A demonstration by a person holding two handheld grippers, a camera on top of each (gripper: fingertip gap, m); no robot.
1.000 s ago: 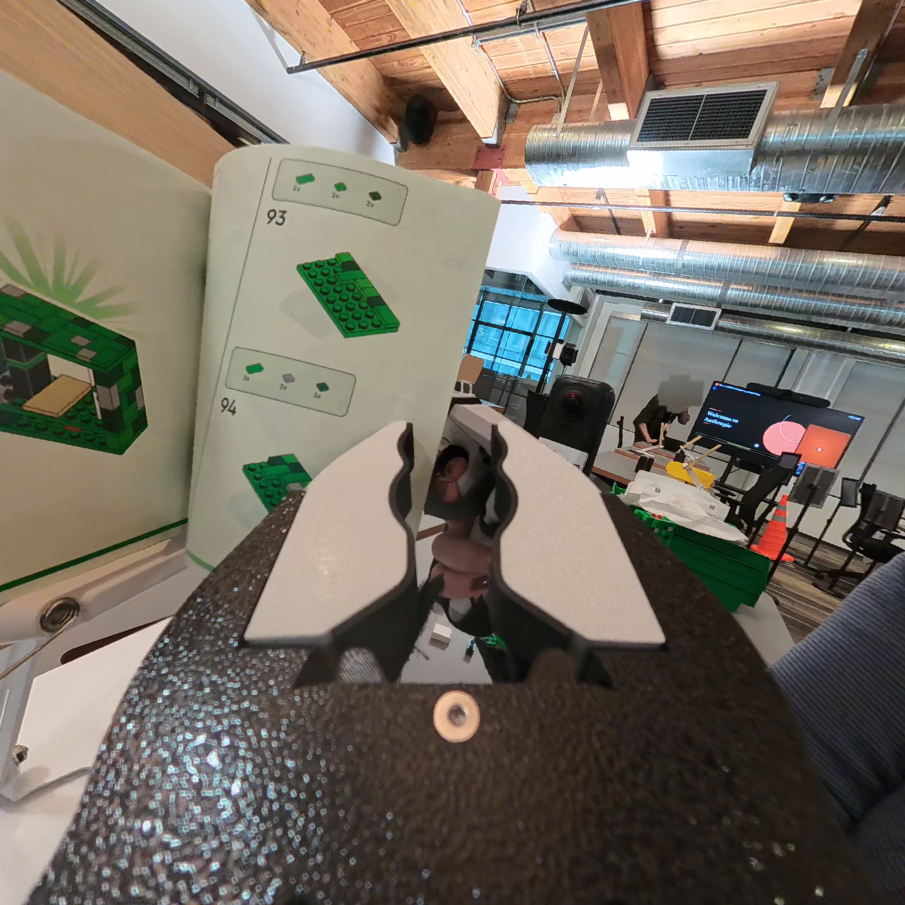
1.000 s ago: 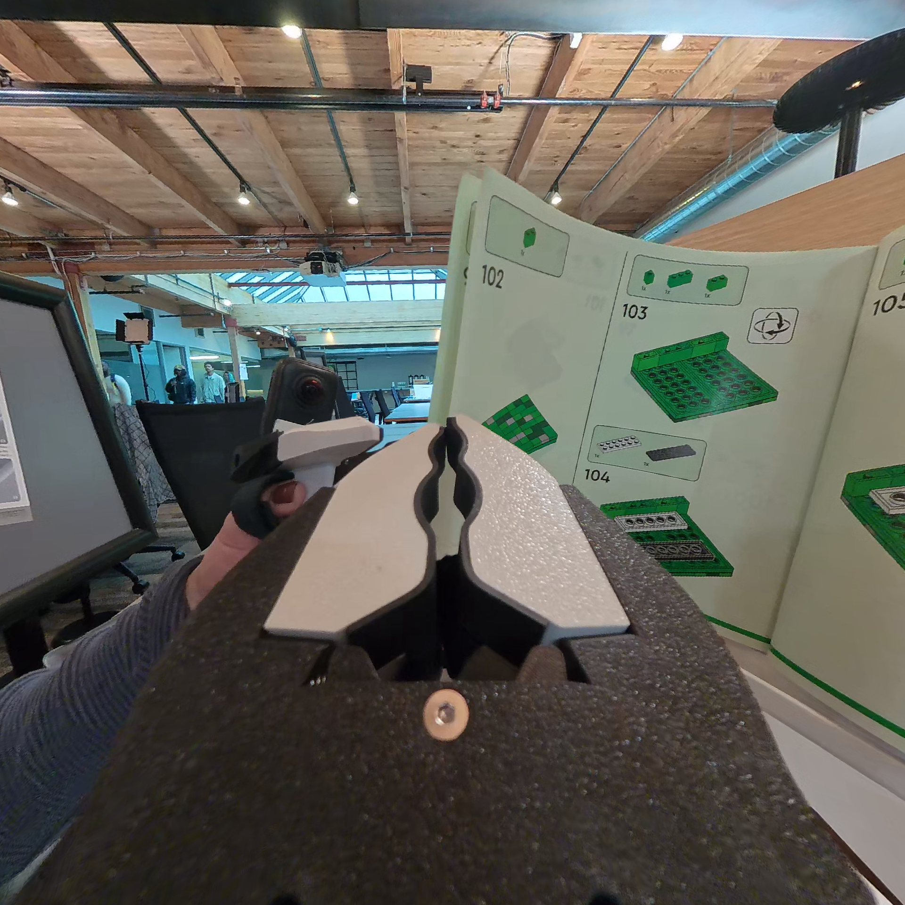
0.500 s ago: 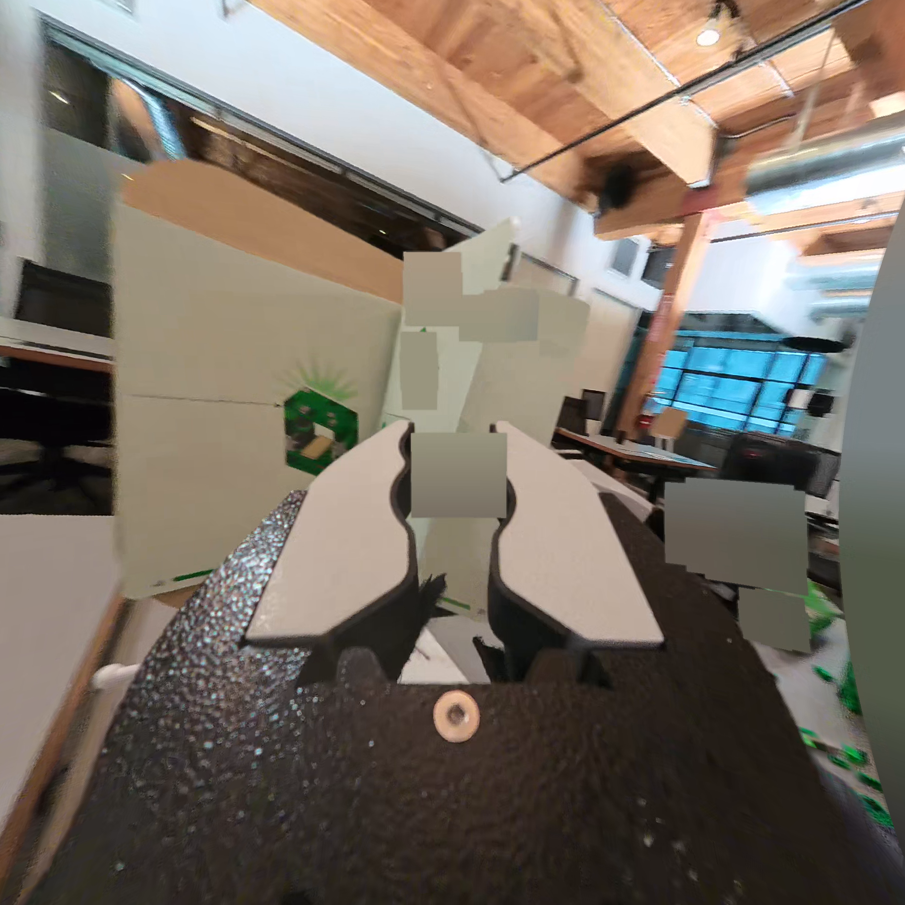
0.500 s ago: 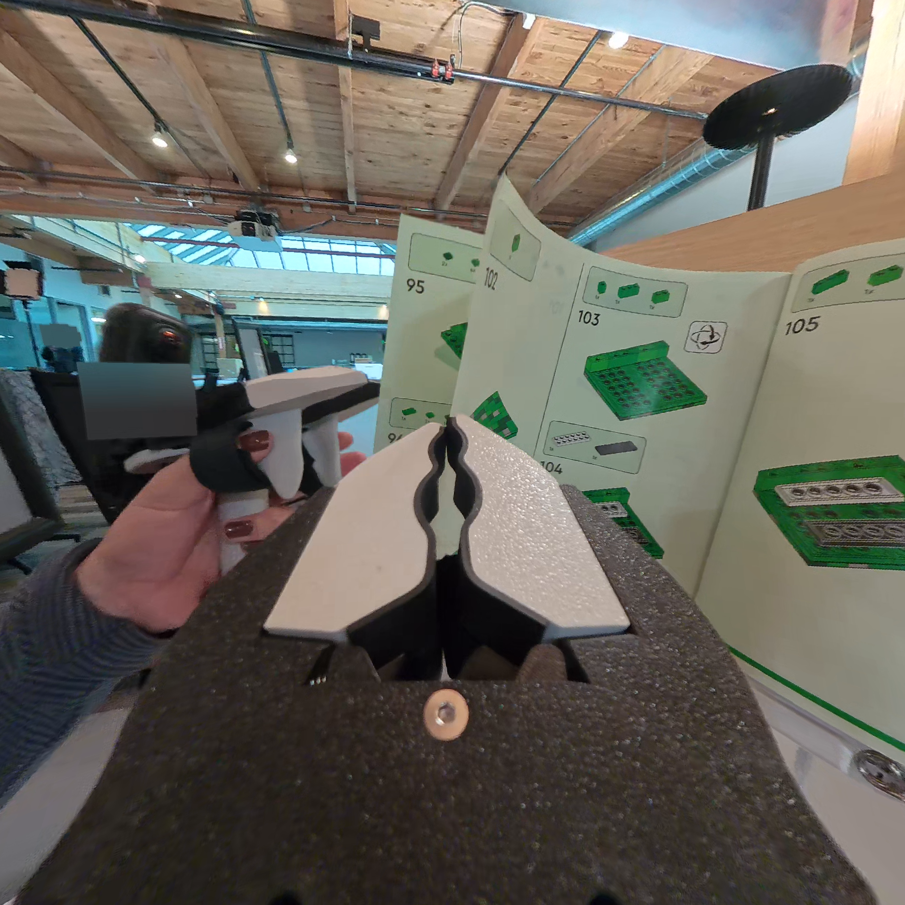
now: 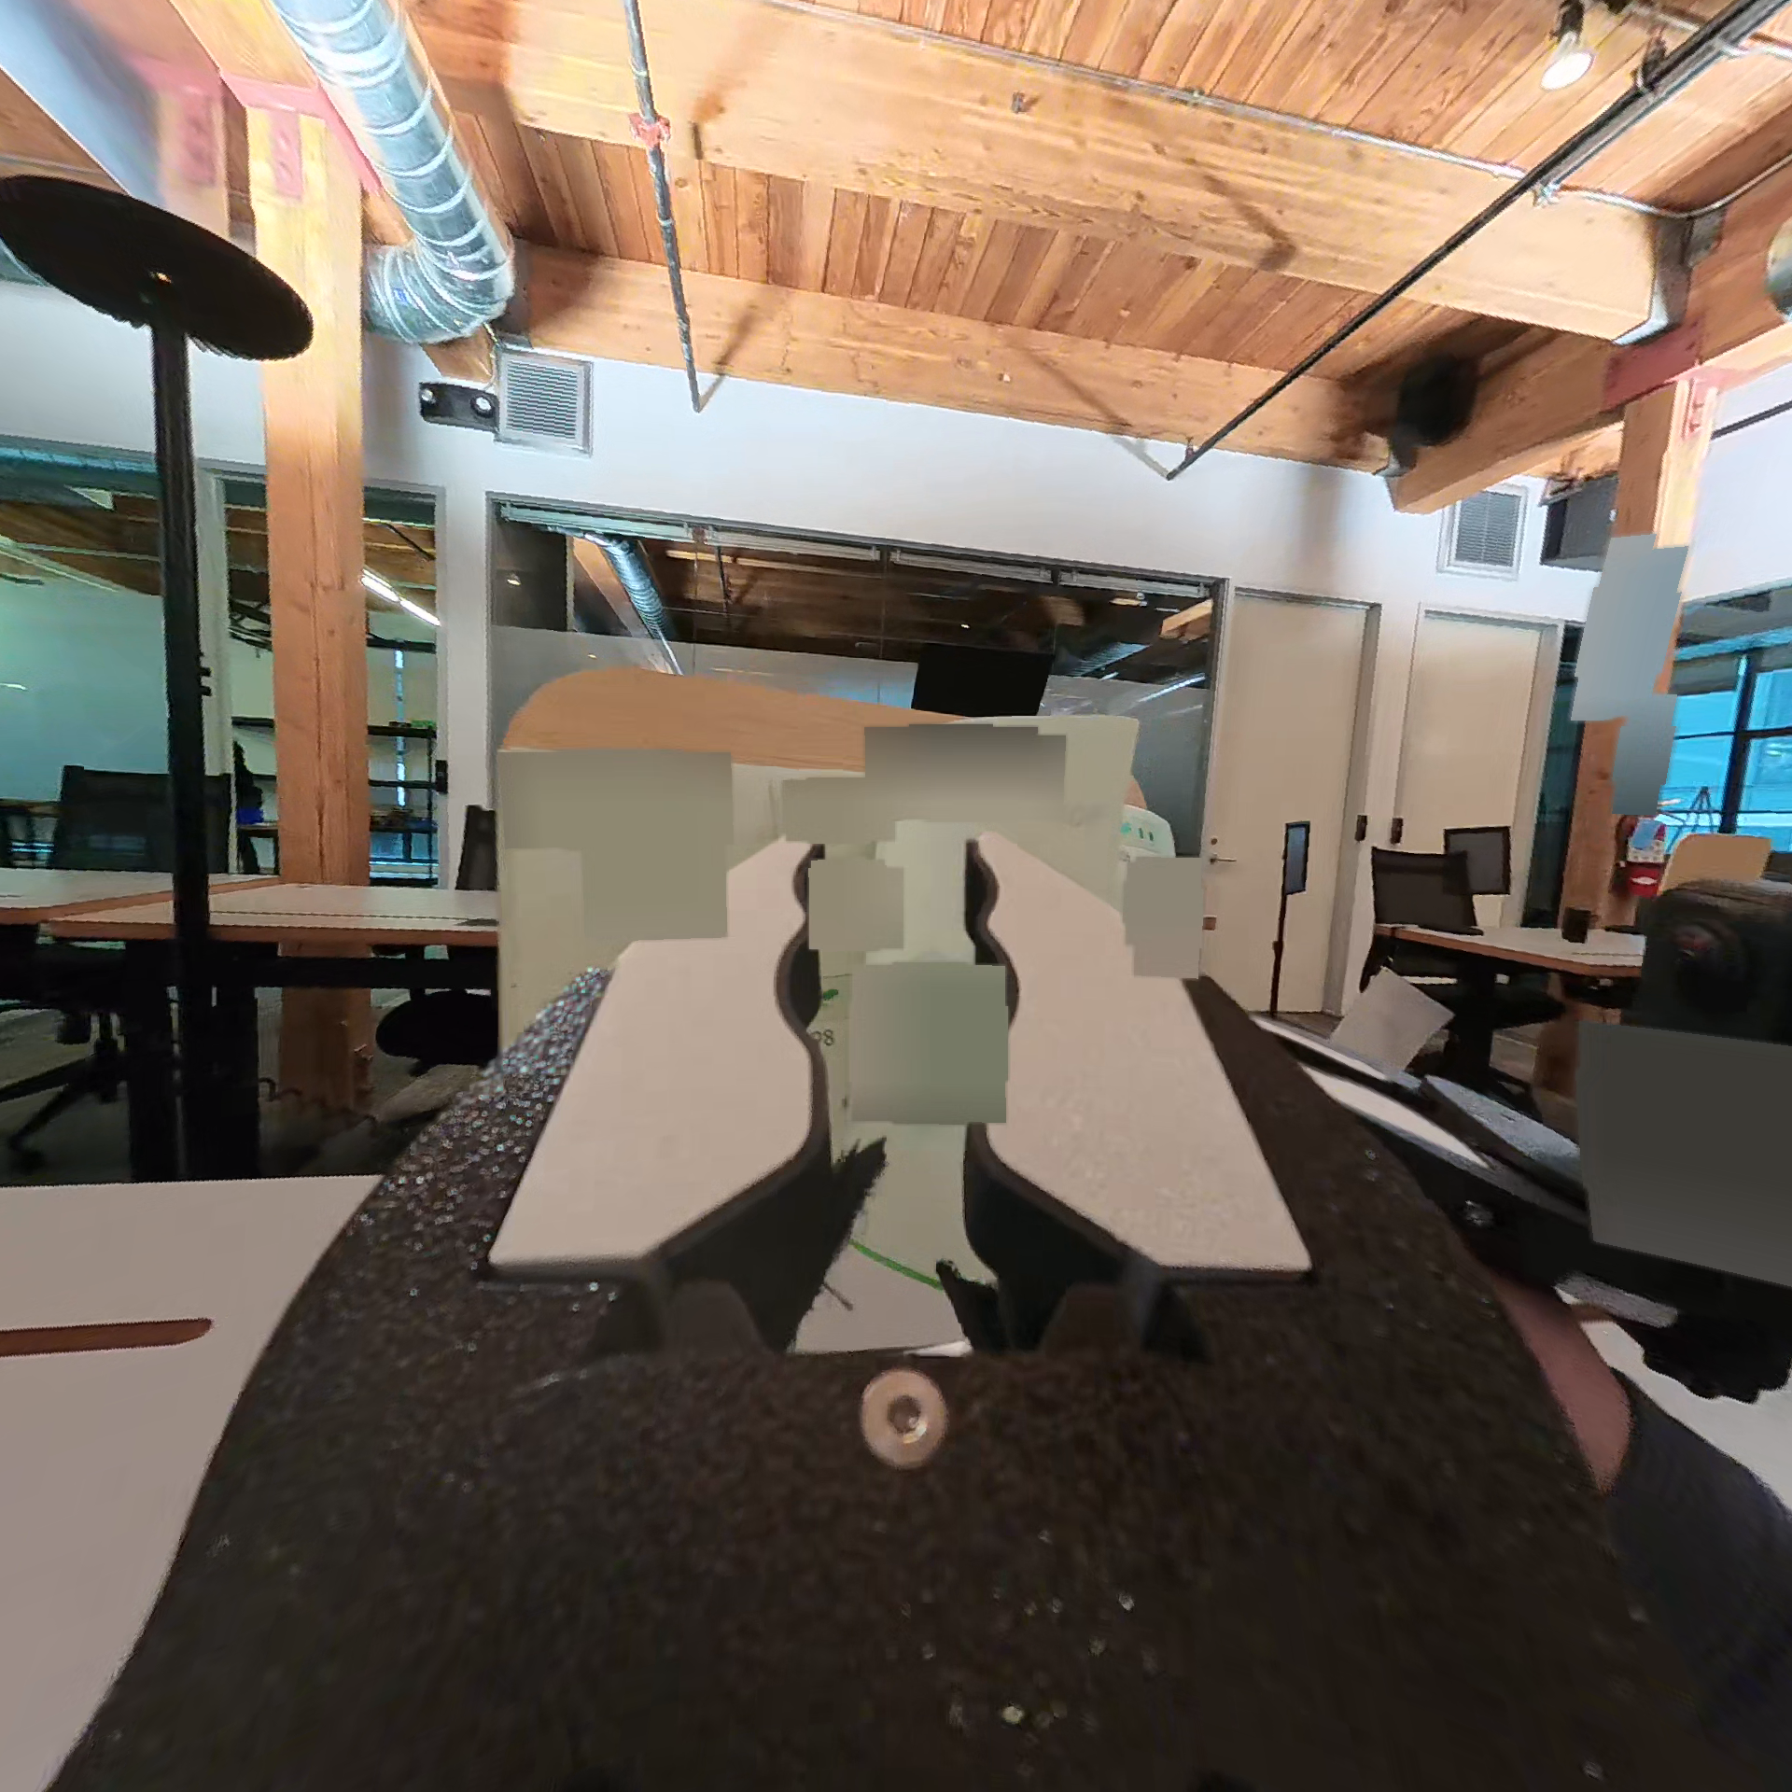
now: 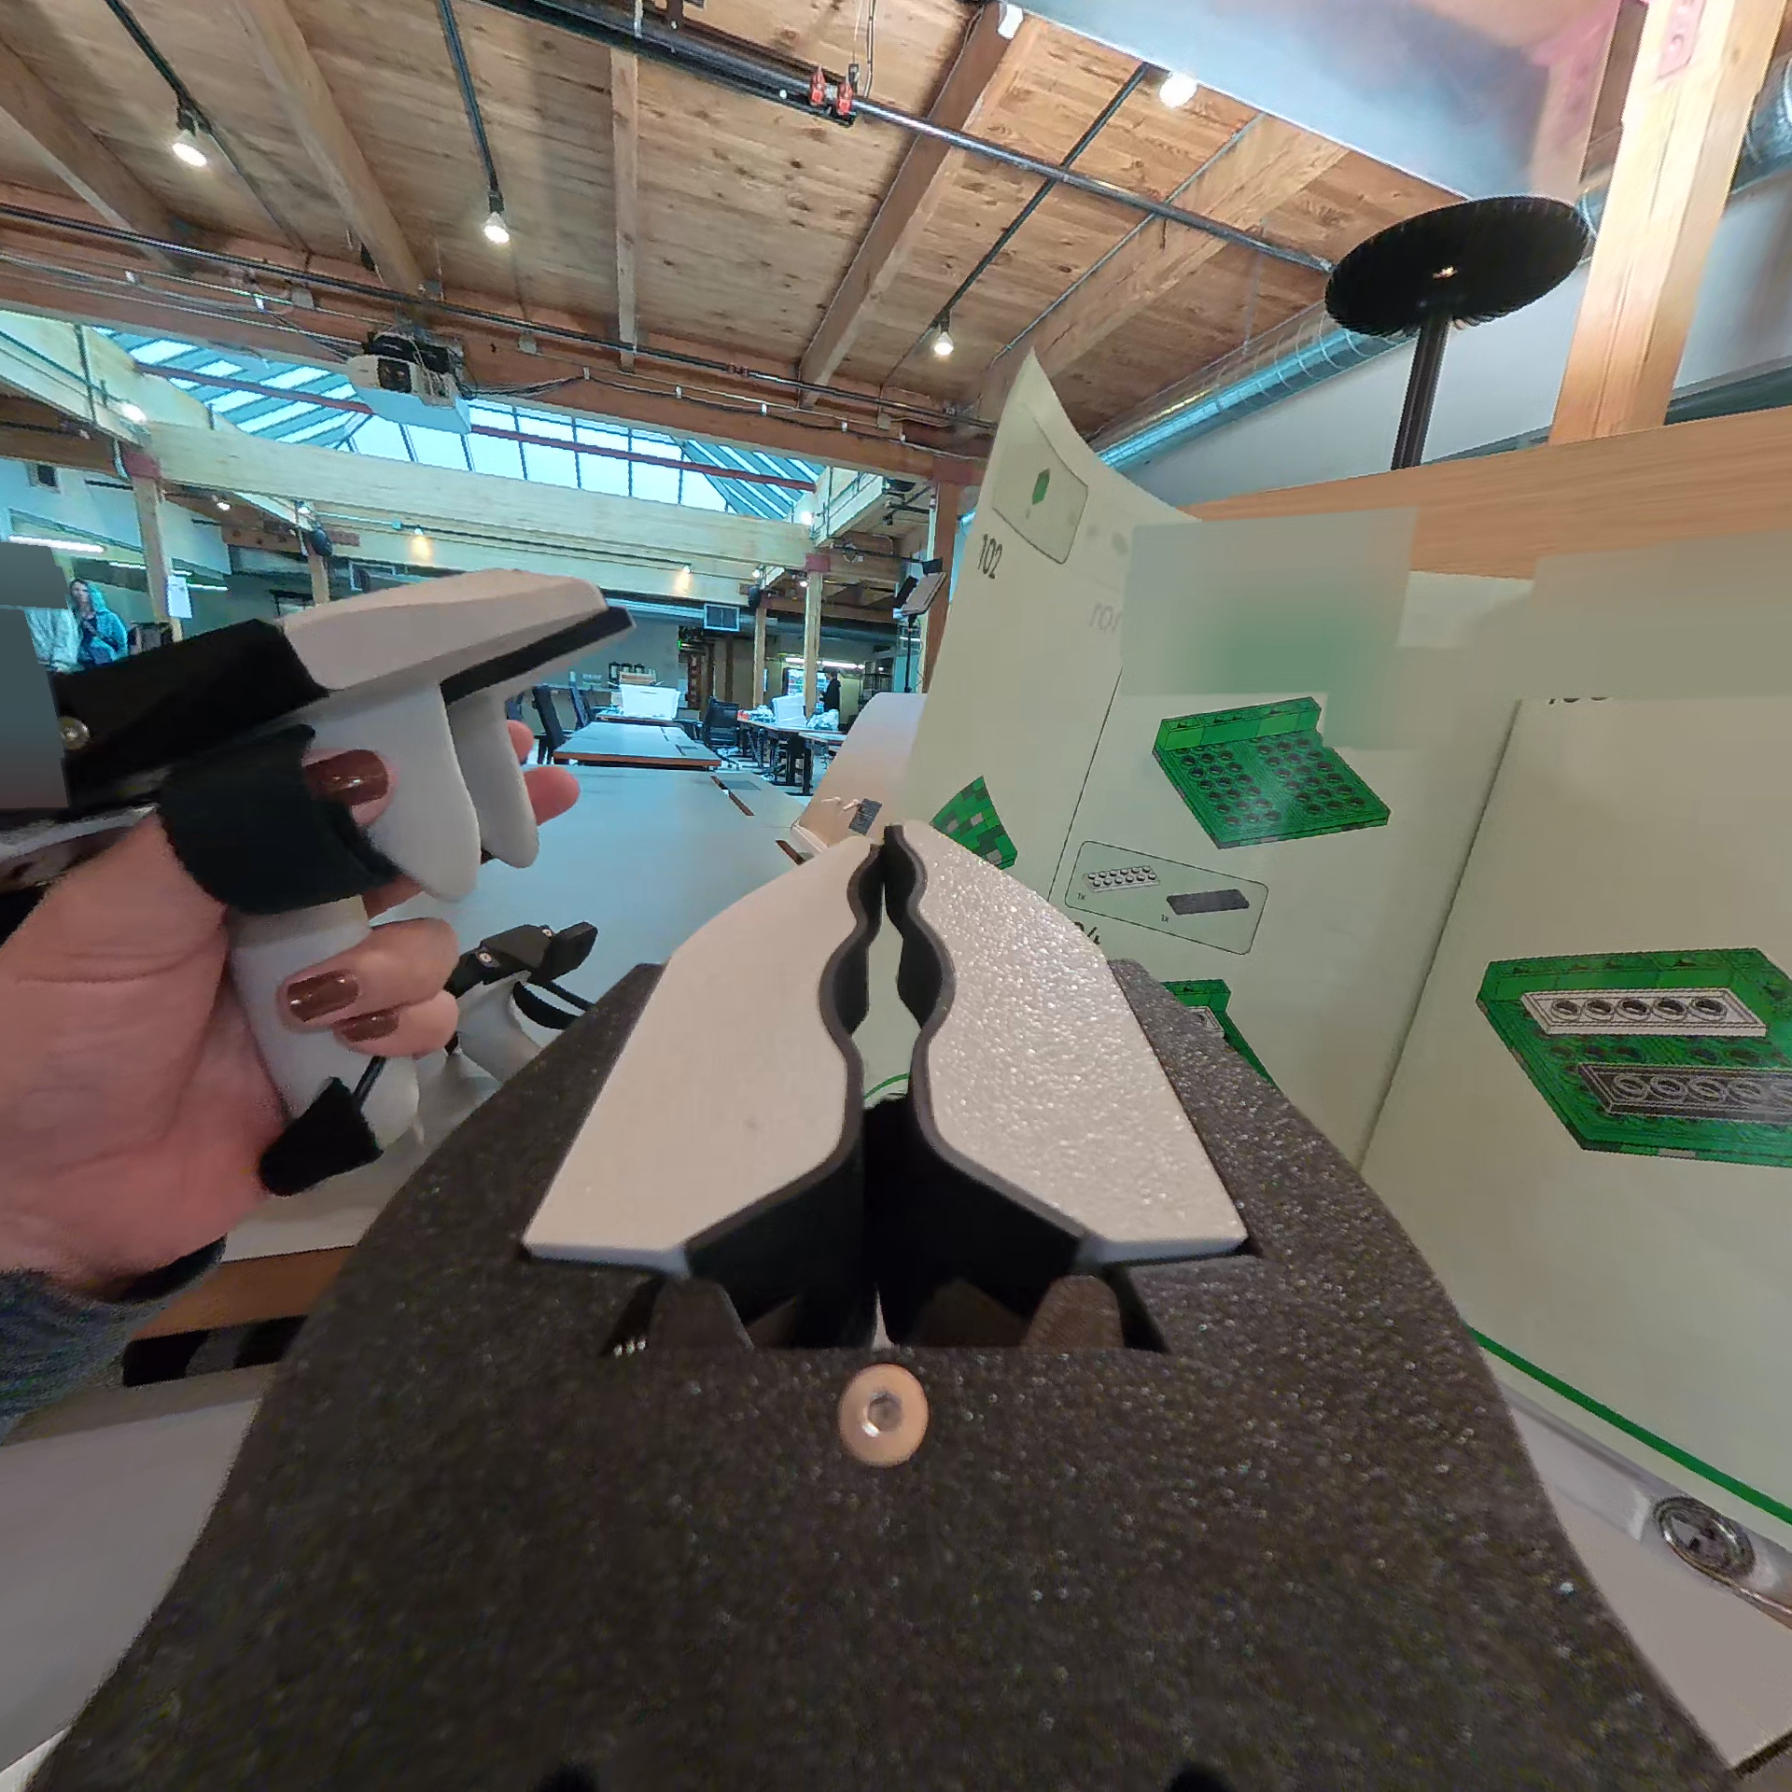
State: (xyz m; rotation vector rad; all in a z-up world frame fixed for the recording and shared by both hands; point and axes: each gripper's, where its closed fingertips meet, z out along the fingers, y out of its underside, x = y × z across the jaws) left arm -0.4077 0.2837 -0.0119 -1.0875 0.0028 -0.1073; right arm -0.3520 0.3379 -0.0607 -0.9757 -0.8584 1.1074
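Note:
An open pale green building-instruction booklet (image 6: 1600, 1212) leans on a wooden board (image 6: 1552, 485). My right gripper (image 6: 884, 842) is shut at the lower edge of a lifted, curled page (image 6: 1018, 679) and appears to pinch it. My left gripper (image 5: 892, 853) is open and empty, a short way back from the booklet (image 5: 543, 989) and facing it. In the right wrist view a hand holds the left gripper (image 6: 592, 630) at the left, apart from the page. Blurred patches cover much of the booklet in the left wrist view.
The booklet stands on a white table (image 5: 145, 1406). A metal clip (image 6: 1697, 1542) holds its lower edge. A black floor lamp (image 5: 165, 291) stands behind the board. Desks and chairs (image 5: 242, 921) fill the room beyond. The right gripper's body (image 5: 1513, 1193) shows at the right. The tips of one gripper are about 10 cm away from the tips of the other.
My left gripper has pulled back and swung left, from close against the curled page to facing the booklet from a distance. My right gripper stays shut and has shifted slightly with the page.

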